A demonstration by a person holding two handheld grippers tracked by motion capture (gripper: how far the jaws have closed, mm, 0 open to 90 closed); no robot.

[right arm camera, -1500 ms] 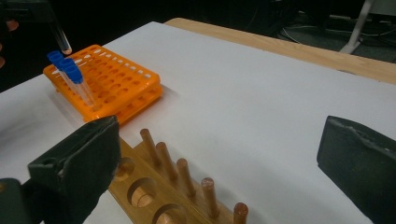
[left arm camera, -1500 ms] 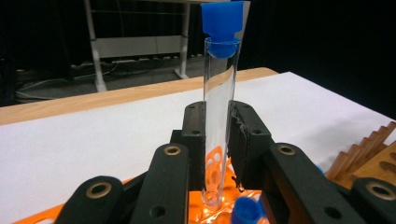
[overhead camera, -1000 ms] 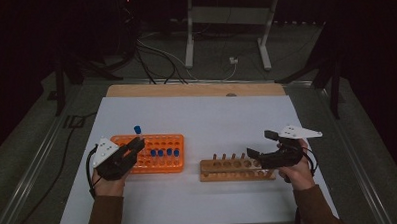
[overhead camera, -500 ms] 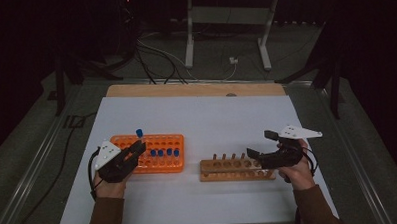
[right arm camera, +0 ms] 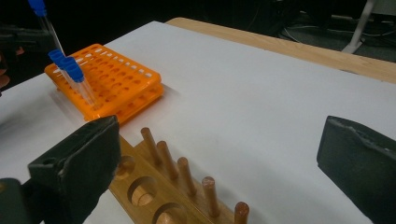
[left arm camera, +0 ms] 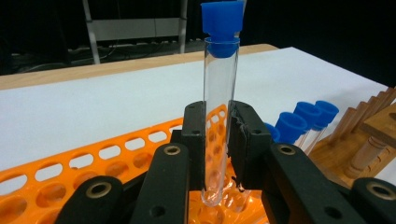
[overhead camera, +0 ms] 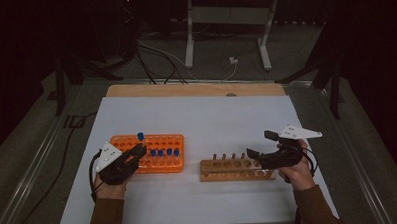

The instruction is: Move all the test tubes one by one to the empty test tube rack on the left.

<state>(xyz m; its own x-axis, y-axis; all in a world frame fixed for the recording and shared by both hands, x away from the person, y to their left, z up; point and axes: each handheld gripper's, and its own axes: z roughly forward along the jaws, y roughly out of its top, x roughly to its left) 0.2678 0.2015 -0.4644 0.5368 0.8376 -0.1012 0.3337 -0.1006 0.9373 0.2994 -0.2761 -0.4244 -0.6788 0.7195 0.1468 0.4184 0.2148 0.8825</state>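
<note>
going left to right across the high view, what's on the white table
left gripper holding a blue-capped test tube → orange rack → wooden rack → right gripper, jaws open

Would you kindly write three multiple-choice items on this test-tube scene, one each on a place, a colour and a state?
1. Where does the wooden rack lie?
A. Right of the orange rack
B. Behind it
C. On top of it

2. What colour is the cap of the held tube?
A. Red
B. Blue
C. White

3. How do the grippers stand?
A. Both open
B. Both shut on tubes
C. Left gripper shut on the tube, right gripper open

Answers:
1. A, as the high view shows the wooden rack right of the orange one, by the right gripper.
2. B, as the left gripper view shows a blue cap atop the clear tube.
3. C, as the left jaws clamp the tube while the right jaws stand wide apart with nothing between them.
</note>
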